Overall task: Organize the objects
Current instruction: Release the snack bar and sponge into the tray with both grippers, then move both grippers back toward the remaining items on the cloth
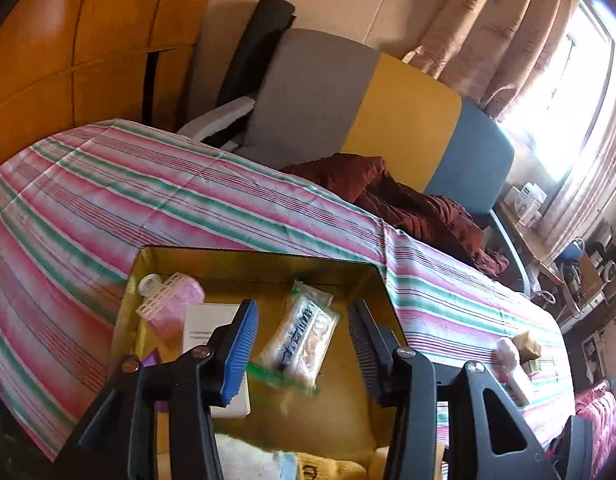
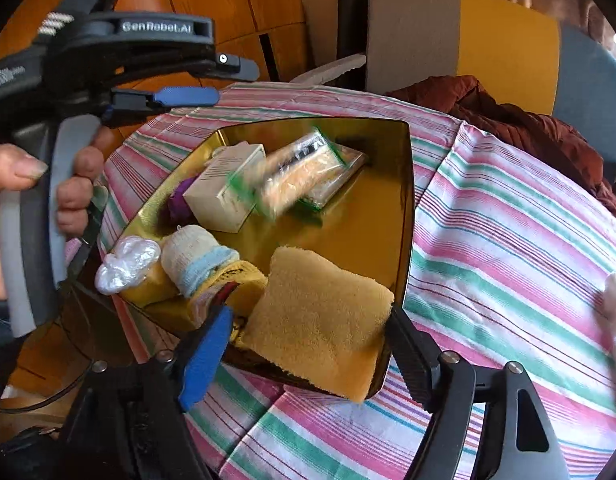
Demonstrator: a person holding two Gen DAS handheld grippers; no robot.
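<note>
A gold tray (image 1: 264,258) (image 2: 406,200) sits on the striped tablecloth. In it lie a clear packet with a green edge (image 1: 304,336) (image 2: 296,176), blurred as if falling, a white box (image 1: 204,328) (image 2: 224,192), a pink hair roller (image 1: 172,296), a rolled sock (image 2: 200,256), a plastic bag (image 2: 126,264) and a yellow towel (image 2: 320,316). My left gripper (image 1: 300,348) is open above the tray, with the packet between and below its fingers. It also shows in the right wrist view (image 2: 188,96). My right gripper (image 2: 308,344) is open at the tray's near edge, over the yellow towel.
The striped tablecloth (image 1: 108,200) (image 2: 508,240) covers the table. Small items (image 1: 516,354) lie on it at the right. A grey, yellow and blue sofa (image 1: 404,120) with a dark red cloth (image 1: 388,192) stands behind. Wooden panels (image 1: 68,40) are at the left.
</note>
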